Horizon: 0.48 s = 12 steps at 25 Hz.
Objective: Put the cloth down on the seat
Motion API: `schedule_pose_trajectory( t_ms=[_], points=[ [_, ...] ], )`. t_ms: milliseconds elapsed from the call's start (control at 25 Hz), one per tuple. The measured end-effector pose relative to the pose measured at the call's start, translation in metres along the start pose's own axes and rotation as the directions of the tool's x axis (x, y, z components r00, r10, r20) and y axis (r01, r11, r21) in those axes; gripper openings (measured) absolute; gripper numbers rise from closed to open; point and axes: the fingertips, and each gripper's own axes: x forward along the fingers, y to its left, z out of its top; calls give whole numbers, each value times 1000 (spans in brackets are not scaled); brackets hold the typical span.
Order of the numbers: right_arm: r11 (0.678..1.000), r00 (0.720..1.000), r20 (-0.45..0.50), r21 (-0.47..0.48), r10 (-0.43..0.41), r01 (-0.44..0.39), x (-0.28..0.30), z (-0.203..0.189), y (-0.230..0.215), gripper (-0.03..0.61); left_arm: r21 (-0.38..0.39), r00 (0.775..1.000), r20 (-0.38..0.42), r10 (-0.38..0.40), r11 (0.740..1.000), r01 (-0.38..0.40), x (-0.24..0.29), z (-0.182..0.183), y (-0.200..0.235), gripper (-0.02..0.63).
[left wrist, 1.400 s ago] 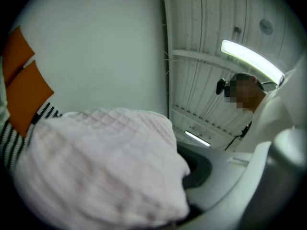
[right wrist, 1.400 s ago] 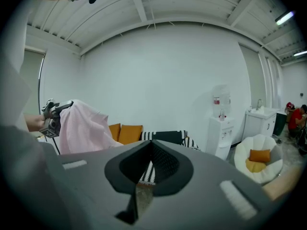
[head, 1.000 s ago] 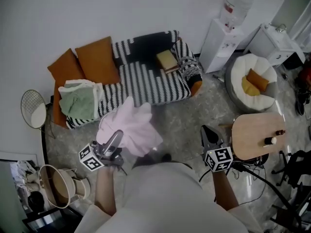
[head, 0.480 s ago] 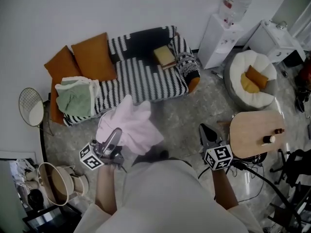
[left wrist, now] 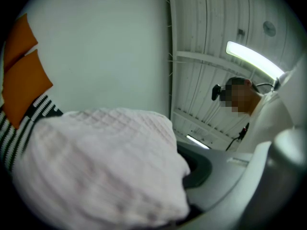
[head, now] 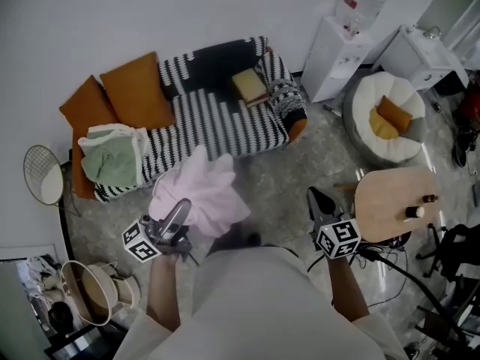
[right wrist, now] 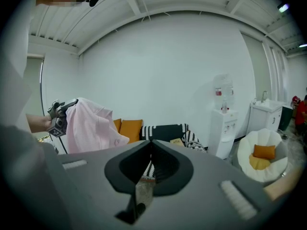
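Observation:
A pale pink cloth hangs bunched in the air in front of the sofa, and my left gripper is shut on its lower edge. In the left gripper view the cloth fills the foreground and hides the jaws. The seat is a sofa with a black-and-white striped cover, just beyond the cloth. My right gripper is held lower right, away from the cloth. Its jaws meet at the tip with nothing between them, and the pink cloth shows at the left of that view.
Two orange cushions and a green-and-white cloth pile fill the sofa's left end. A tan book and a patterned cushion lie at its right end. A water dispenser, a white beanbag and a round wooden table stand to the right.
The sofa has drifted slightly up and left in the head view. The left gripper still holds the pink cloth in about the same place. The right gripper has barely moved.

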Motion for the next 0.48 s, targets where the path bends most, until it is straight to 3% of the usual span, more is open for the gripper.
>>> schedule_pose_trajectory(
  t_ms=[480],
  points=[
    [1000,999,-35,-12,-10,10,96,36,-3,3,-51,999,-36,-25,998,23,33,52,88,92]
  ],
)
